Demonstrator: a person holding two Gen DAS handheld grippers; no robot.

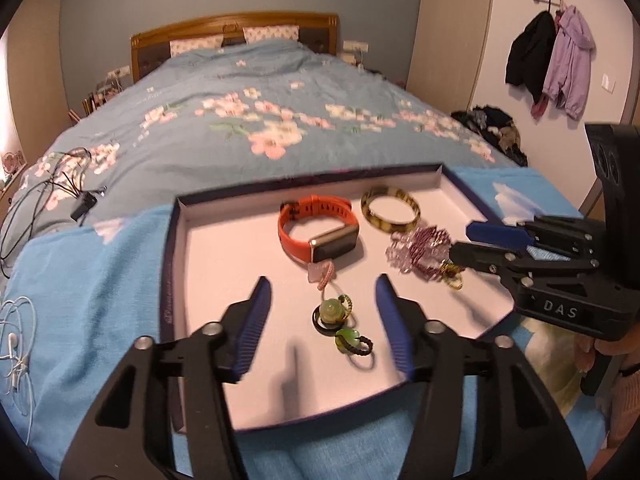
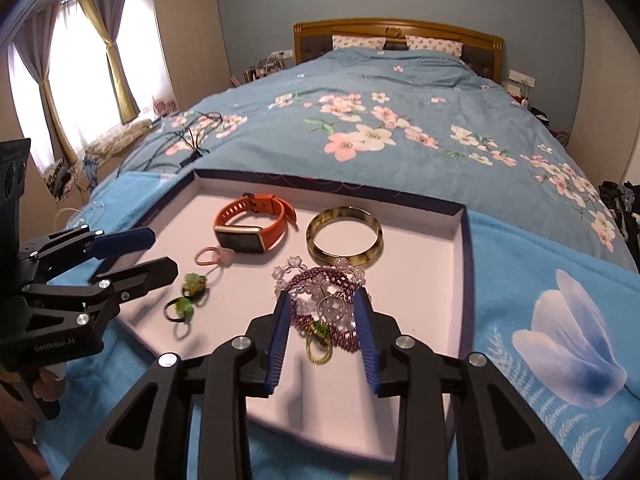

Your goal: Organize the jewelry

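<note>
My right gripper [image 2: 323, 330] over tray [image 2: 460, 240] near right edge, jaws wide, straddling purple bead bracelet [image 2: 320, 284] and gold ring [image 2: 319, 350]; holding nothing. I judge next step: grasp bracelet. Must lower until pads flank bead cluster only, keep ring outside bite, close slowly, since beads look slippery. My left gripper [image 1: 324, 320] above tray's near edge, jaws wide, green rings [image 1: 334, 312] between fingers, untouched. Orange watch [image 1: 320, 228] and bangle [image 1: 390, 210] toward tray's far edge.
</note>
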